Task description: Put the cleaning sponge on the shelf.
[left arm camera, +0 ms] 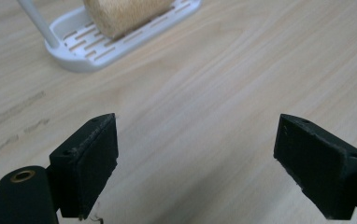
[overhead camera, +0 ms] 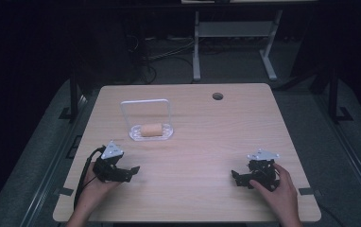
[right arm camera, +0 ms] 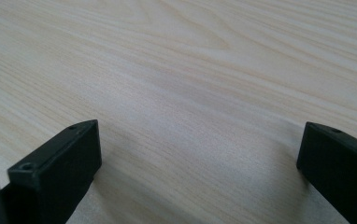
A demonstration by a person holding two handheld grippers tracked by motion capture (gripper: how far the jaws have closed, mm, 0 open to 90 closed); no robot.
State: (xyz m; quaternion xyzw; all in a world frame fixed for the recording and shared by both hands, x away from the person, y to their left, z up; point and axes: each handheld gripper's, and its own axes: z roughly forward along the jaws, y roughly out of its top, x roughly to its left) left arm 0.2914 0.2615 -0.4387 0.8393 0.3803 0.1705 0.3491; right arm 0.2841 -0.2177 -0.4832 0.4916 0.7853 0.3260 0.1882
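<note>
Sponge [overhead camera: 151, 129] lies on its white slotted rack [overhead camera: 136, 135] (far left of the bench [overhead camera: 207, 142]); your left gripper [overhead camera: 130, 171] and right gripper [overhead camera: 236, 178] rest near you, fingers spread wide, empty.

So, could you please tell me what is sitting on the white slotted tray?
A tan, cylinder-shaped sponge lies on the white tray, beneath its upright white handle. The slots directly under the sponge are covered.
</note>
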